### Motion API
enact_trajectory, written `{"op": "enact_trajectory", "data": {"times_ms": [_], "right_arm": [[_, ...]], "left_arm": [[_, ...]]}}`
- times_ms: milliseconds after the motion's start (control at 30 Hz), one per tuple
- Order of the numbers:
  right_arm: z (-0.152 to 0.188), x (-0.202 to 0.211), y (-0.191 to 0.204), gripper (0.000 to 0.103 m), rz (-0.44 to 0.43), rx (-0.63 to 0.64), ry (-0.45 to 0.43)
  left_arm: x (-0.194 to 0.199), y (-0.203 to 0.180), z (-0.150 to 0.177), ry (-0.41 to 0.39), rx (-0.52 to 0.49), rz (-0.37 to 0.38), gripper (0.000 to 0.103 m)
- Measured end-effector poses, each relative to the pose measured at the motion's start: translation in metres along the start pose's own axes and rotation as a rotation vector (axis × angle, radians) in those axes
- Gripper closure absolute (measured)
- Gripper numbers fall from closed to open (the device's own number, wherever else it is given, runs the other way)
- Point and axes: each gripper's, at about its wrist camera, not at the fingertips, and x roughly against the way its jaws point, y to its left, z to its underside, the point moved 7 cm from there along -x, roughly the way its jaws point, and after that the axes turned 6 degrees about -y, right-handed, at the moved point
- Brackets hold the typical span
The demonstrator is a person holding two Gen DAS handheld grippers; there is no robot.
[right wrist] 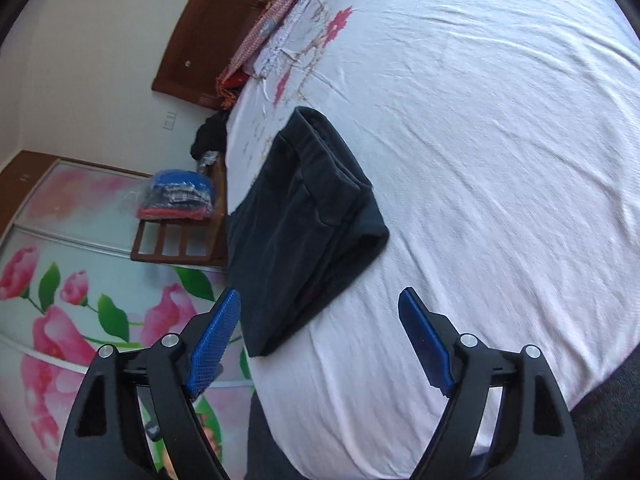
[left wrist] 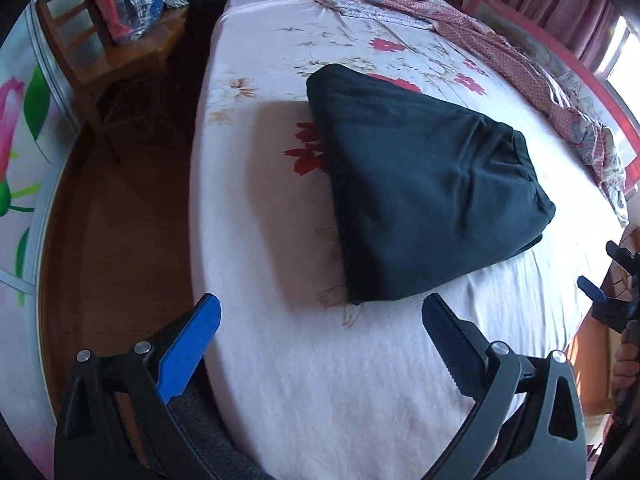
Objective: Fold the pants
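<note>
Both hand-held grippers, left [left wrist: 320, 320] and right [right wrist: 320, 316], hang spread wide, holding nothing, near the folded pants [left wrist: 420, 184], long axis running away up the bed [left wrist: 304, 380].

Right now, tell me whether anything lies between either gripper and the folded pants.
Nothing visible does. The left gripper and the right gripper are both open and off the cloth, with only bare bed sheet between them and the dark folded pants. The patterned quilt lies bunched beyond, near the headboard.

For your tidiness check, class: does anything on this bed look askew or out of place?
The folded dark pants lie as a neat stack but set diagonally to the bed's edge. Both grippers, left and right, are open, apart from them.
</note>
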Motion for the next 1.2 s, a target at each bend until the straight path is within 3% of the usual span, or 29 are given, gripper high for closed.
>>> {"op": "enact_trajectory", "data": {"times_ms": [100,233,300,367,467,533,800,1000,1200], "right_arm": [[0.016,0.003,-0.017,0.014,0.187,0.034,0.081],[0.03,0.007,-0.034,0.014,0.503,0.143,0.176],[0.033,0.003,-0.022,0.014,0.557,0.249,0.192],[0.032,-0.001,0.002,0.014,0.61,0.391,0.145],[0.035,-0.019,0.045,0.014,0.598,0.566,0.137],[0.039,-0.029,0.067,0.014,0.54,0.589,0.117],[0.062,-0.044,0.108,0.014,0.45,0.676,-0.089],[0.081,-0.052,0.091,0.014,0.483,0.709,-0.23],[0.082,-0.064,0.061,0.014,0.504,0.66,-0.232]], "left_arm": [[0.015,0.005,0.007,-0.02,-0.029,-0.082,0.002],[0.033,0.001,0.012,-0.033,-0.064,-0.132,0.002],[0.041,-0.004,0.013,-0.054,-0.067,-0.136,0.002],[0.048,-0.01,0.013,-0.079,-0.08,-0.15,0.002],[0.057,-0.023,0.015,-0.131,-0.125,-0.176,0.002],[0.06,-0.031,0.016,-0.152,-0.136,-0.177,0.002],[0.061,-0.032,0.014,-0.199,-0.069,-0.162,0.002],[0.052,-0.029,0.018,-0.212,-0.022,-0.148,0.002],[0.036,-0.039,0.035,-0.255,-0.039,-0.151,0.002]]}}
